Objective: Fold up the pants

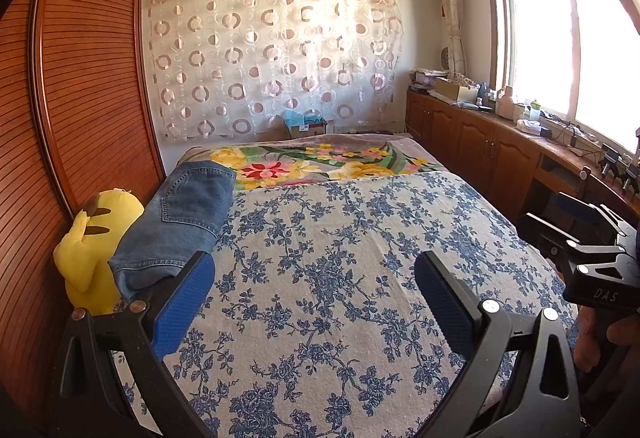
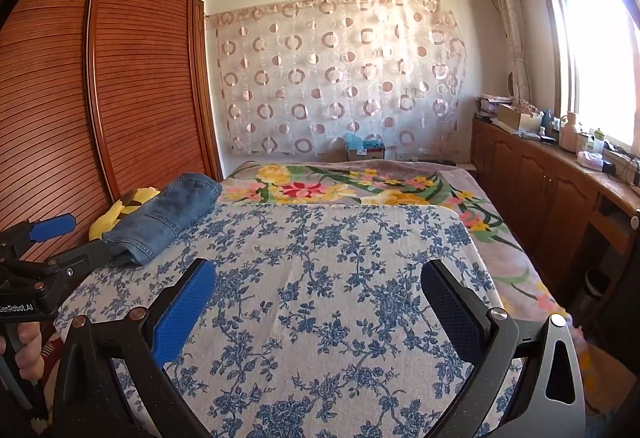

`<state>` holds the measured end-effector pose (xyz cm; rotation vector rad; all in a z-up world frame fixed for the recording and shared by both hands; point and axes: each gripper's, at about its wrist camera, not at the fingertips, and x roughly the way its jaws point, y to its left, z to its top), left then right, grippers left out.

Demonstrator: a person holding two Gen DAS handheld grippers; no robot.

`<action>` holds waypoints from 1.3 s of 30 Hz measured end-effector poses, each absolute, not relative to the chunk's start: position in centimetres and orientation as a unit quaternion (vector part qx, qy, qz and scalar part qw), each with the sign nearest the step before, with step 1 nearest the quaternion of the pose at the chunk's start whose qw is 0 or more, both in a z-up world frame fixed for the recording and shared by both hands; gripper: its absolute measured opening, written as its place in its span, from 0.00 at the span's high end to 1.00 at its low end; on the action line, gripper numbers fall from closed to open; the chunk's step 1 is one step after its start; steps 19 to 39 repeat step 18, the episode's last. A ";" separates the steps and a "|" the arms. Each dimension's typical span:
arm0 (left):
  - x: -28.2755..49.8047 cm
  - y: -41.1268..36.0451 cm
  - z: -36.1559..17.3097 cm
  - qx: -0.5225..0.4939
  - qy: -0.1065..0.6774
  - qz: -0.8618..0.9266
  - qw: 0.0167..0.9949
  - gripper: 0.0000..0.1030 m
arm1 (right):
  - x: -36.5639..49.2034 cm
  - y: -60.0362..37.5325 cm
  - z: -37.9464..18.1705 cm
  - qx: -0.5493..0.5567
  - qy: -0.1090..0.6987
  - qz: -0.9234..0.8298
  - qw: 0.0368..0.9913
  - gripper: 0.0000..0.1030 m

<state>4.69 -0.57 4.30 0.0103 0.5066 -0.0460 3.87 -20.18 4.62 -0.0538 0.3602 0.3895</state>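
pants [image 1: 182, 222]: folded denim bundle at bed's [image 1: 340, 278] left edge, against yellow plush [image 1: 90, 238] | left claw [image 1: 314, 294]: spread wide, empty | right claw [image 2: 316, 298]: spread wide, empty | handling: looks heavy, soft, grippy; pinch a thick folded edge

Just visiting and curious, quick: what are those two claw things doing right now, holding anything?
Left gripper: open, holding nothing, above the bedspread.
Right gripper: open, holding nothing.
The jeans lie apart, untouched.
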 end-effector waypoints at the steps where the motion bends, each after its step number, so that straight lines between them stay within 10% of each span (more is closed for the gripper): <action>1: 4.7 -0.5 4.3 0.005 0.250 -0.023 0.968 0.03 | 3.8 -20.1 4.6 -0.027 0.178 0.192 0.965 0.00; 39: 4.6 -0.5 4.3 0.005 0.250 -0.023 0.968 0.03 | 3.8 -20.1 4.6 -0.027 0.177 0.192 0.965 0.00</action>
